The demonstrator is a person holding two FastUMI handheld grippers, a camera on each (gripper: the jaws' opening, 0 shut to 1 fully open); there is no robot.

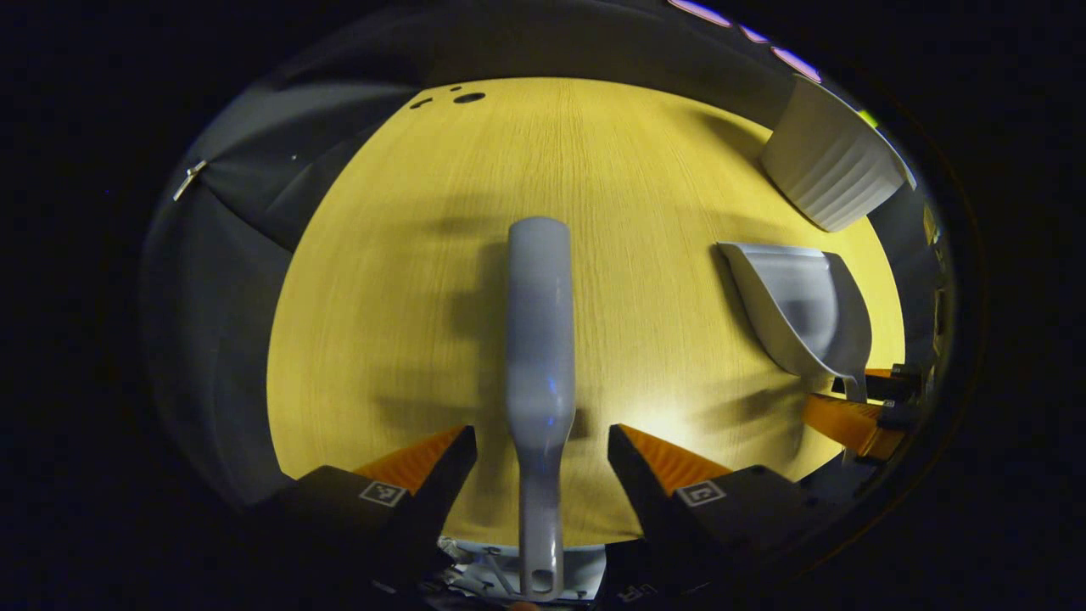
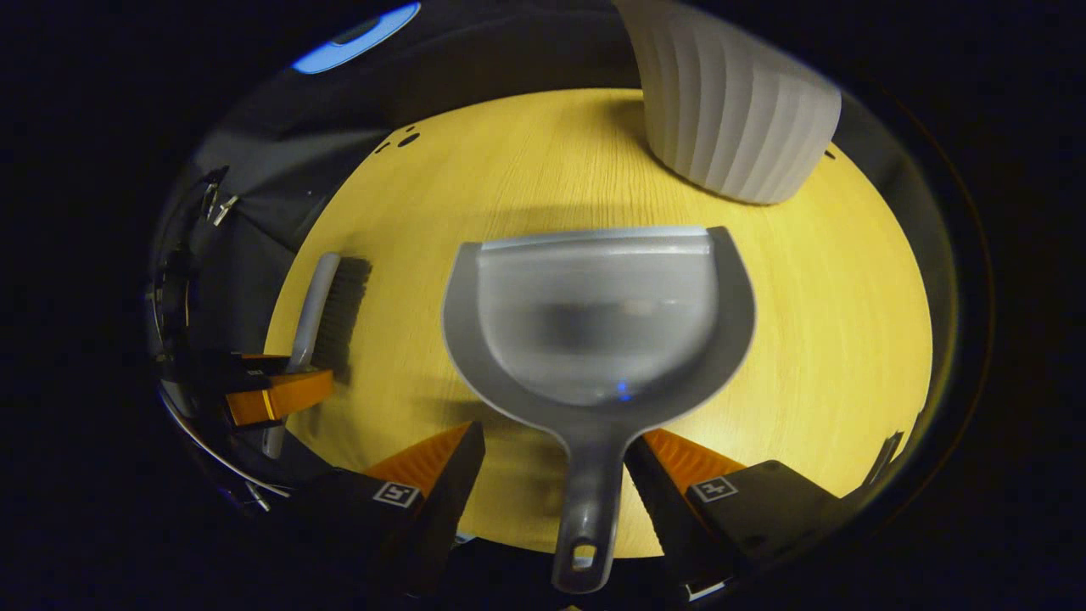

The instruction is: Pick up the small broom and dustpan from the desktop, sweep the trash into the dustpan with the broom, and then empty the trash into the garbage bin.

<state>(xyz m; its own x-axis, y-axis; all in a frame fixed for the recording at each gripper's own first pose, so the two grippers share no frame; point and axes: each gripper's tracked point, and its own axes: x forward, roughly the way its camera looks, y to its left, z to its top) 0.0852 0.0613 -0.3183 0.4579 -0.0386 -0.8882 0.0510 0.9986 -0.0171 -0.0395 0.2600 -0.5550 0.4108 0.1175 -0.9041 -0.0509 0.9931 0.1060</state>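
1. Fingers of the left gripper stood spread, released, straddling the broom handle without touching it.
2. Right gripper fingers likewise gaped either side of the dustpan handle.
3. Best move, I judged: centre each handle, then squeeze squarely.
4. Dustpan sat on the desktop, apparently empty; garbage bin stood at the far right, contents hidden.

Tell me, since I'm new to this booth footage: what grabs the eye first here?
The grey dustpan lies on the yellow desktop, its handle between the open fingers of the right tool. The small broom lies likewise, its handle between the open fingers of the left tool. A ribbed white garbage bin stands beyond the dustpan.
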